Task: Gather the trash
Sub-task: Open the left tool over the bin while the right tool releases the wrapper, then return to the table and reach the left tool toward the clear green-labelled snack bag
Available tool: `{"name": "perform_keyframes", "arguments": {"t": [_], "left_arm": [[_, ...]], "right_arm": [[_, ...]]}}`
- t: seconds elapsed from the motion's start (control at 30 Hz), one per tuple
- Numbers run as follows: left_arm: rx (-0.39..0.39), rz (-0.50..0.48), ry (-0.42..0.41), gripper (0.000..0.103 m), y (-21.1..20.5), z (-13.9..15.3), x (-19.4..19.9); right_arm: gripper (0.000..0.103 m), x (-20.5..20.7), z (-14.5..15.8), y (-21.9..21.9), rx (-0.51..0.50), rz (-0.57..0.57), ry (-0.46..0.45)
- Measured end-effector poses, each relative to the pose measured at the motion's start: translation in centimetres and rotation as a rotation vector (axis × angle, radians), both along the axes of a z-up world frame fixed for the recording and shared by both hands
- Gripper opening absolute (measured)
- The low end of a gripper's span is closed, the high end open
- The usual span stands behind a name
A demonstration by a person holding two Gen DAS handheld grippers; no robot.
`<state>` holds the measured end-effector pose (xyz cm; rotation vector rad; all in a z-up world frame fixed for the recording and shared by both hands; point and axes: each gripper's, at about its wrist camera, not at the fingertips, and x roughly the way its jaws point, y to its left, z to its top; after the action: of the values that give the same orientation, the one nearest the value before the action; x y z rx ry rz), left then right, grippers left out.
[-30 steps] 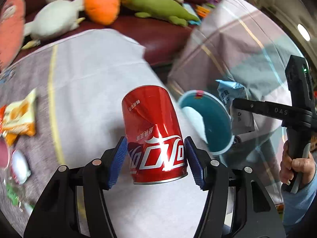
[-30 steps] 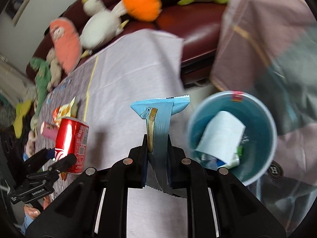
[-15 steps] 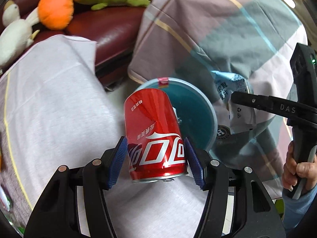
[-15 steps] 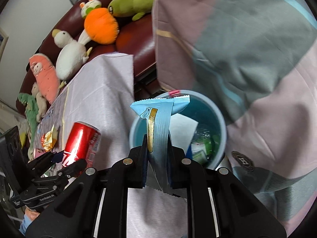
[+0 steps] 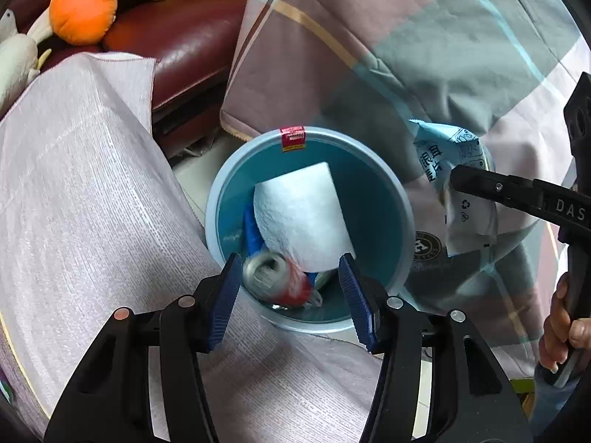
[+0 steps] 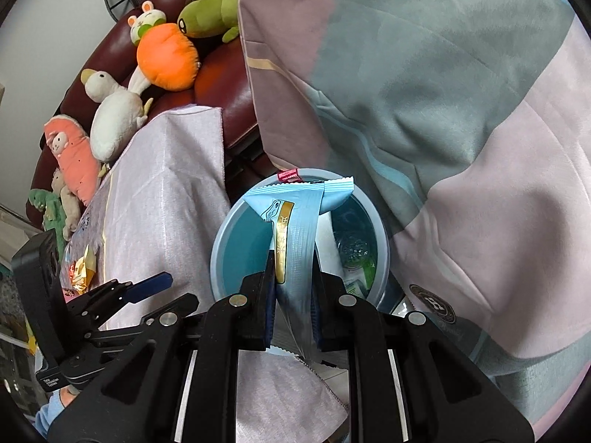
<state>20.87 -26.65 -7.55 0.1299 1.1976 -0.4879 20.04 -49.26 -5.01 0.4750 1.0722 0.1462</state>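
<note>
Fingers of the left gripper [image 5: 291, 297] stand apart with nothing between them, jaws just narrowed; the red can [image 5: 277, 280], blurred, lies loose inside the blue bin [image 5: 402, 199] beside white paper [image 5: 303, 217]. From the right wrist, the right gripper [image 6: 293, 306] pinches a light-blue wrapper [image 6: 299, 229] over the bin. Thin, slick film, probably nearly weightless; gripping its lower middle looks secure.

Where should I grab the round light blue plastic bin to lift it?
Probably the thin rim of the round light blue plastic bin, near the red sticker, coming from above with the jaws straddling the wall. Its mouth faces up, and the near rim is partly covered by the pale tablecloth.
</note>
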Motion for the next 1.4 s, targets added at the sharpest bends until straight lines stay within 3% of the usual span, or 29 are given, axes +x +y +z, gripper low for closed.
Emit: {"name": "perform_keyframes", "arguments": {"t": [0.13,0.2,0.27,0.33,0.63,0.7,0.87,0.9,1.4], "left_arm": [[0.001,-0.001,0.008,0.058,0.2,-0.2,-0.1],[0.004,0.004,0.008,0.068,0.4,-0.1,-0.2],[0.005,0.013,-0.004,0.084,0.8,0.2,-0.6],[0.006,0.03,-0.019,0.089,1.4,0.5,-0.8],[-0.027,0.095,-0.009,0.09,5.4,1.3,-1.4],[-0.032,0.107,-0.003,0.09,6.1,1.2,-1.5],[-0.053,0.134,0.004,0.09,7.8,1.3,-1.7],[-0.057,0.139,0.003,0.09,8.1,1.4,-1.8],[-0.117,0.255,-0.035,0.09,15.5,3.5,-4.7]], "right_arm": [[0.015,0.2,-0.5,-0.1,-0.002,0.003,0.012],[0.015,0.4,-0.7,-0.1,-0.002,0.003,0.018],[0.015,0.6,-0.8,0.1,-0.002,0.007,0.023],[0.015,0.7,-0.8,0.5,-0.003,0.014,0.024],[0.018,2.2,-0.9,3.8,-0.017,0.07,0.038],[0.026,2.5,-1.0,4.7,-0.021,0.082,0.044],[0.067,2.8,-0.7,6.0,-0.03,0.088,0.051],[0.07,2.7,-0.6,6.1,-0.033,0.086,0.053],[0.075,1.4,1.9,10.8,-0.114,0.133,0.065]]}}
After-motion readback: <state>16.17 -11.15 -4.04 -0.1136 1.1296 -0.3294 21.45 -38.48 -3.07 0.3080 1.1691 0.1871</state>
